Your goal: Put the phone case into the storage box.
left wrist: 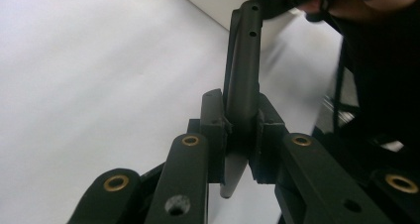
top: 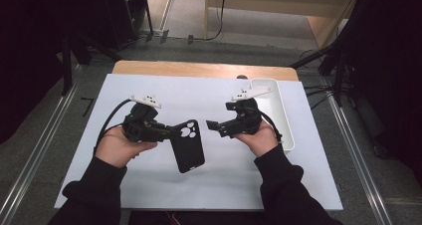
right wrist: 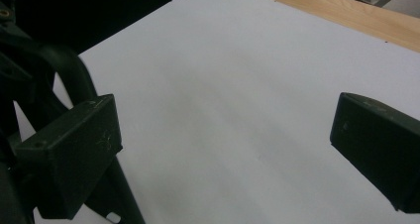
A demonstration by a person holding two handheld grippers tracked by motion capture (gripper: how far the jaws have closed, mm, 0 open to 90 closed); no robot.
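High view shows the black rubbery phone case (top: 187,146) held above the white tabletop (top: 214,180), its camera-cutout end clamped in the left gripper (top: 169,131), whose fingers (left wrist: 213,130) pinch that end tight. Its long axis runs toward the person, slightly rightward, free end hanging nearest them. The right gripper (top: 215,126) waits just beside it, fingers (right wrist: 74,144) spread and empty. With so little of the case held, I'd worry it could twist or slip out. A white tray (top: 286,120) sits at the right.

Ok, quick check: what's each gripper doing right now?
Left gripper: closed on the black phone case, clamping one edge of it.
Right gripper: open, holding nothing, above the white table.
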